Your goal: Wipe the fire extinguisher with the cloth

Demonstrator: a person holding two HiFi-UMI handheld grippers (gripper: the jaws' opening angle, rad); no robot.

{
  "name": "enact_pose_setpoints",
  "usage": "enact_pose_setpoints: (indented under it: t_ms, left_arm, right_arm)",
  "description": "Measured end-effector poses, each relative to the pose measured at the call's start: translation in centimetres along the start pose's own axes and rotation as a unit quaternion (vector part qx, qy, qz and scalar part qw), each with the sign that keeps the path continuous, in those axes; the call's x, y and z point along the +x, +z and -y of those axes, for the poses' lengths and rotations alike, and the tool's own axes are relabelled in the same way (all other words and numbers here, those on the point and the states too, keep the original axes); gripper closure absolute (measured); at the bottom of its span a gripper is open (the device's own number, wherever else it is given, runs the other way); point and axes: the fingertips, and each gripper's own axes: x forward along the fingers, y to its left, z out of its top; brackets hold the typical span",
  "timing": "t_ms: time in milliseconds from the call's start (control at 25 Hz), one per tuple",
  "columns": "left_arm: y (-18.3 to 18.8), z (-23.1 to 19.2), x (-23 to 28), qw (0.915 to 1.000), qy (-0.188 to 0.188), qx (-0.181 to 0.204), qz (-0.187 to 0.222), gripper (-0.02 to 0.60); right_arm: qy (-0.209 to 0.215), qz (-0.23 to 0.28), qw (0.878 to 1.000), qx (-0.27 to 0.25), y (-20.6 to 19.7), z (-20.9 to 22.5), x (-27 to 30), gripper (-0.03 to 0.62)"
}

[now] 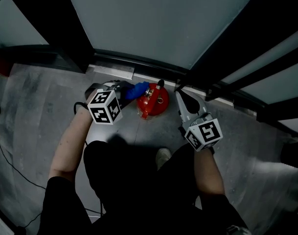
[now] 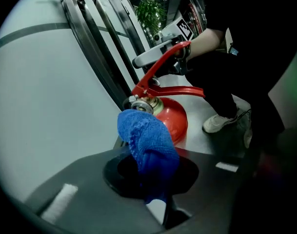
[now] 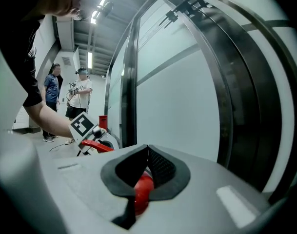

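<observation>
Now my left claw (image 1: 128,90) pinches the blue cloth (image 2: 144,139) right at the neck (image 2: 142,105) of the fire extinguisher (image 1: 153,104) on the floor (image 1: 51,102), my right claw (image 1: 181,97) clamps its red lever (image 2: 163,67); best I brace it there and rub round in firm strokes

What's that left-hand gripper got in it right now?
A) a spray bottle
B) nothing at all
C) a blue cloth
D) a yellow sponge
C: the left gripper is shut on a blue cloth, whose bunched free end sticks out toward the top of the red fire extinguisher.
</observation>
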Motion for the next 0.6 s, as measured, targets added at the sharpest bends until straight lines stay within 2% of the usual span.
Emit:
enact_pose_setpoints:
  t_ms: [160,280,400,600]
  left_arm:
    - [0.5,1.3,-1.0,0.9999,-0.004,-0.009,0.004,0.538]
    - [1.1,2.4,-1.3,0.9994,0.001,-0.029,0.017,0.537]
    - [1.7,3.2,-1.3,0.9961,0.019,-0.073,0.044,0.537]
    - [2.2,3.8,-1.5,0.9801,0.047,-0.166,0.098,0.537]
  right_arm:
    - [0.005,-0.007,1.000,-0.003,-0.2,-0.5,0.3,0.591]
    - [0.004,-0.006,1.000,-0.001,-0.2,-0.5,0.4,0.591]
    - [0.006,-0.012,1.000,0.003,-0.6,-0.5,0.4,0.591]
    - [0.011,-0.010,1.000,0.010,-0.6,-0.7,0.7,0.591]
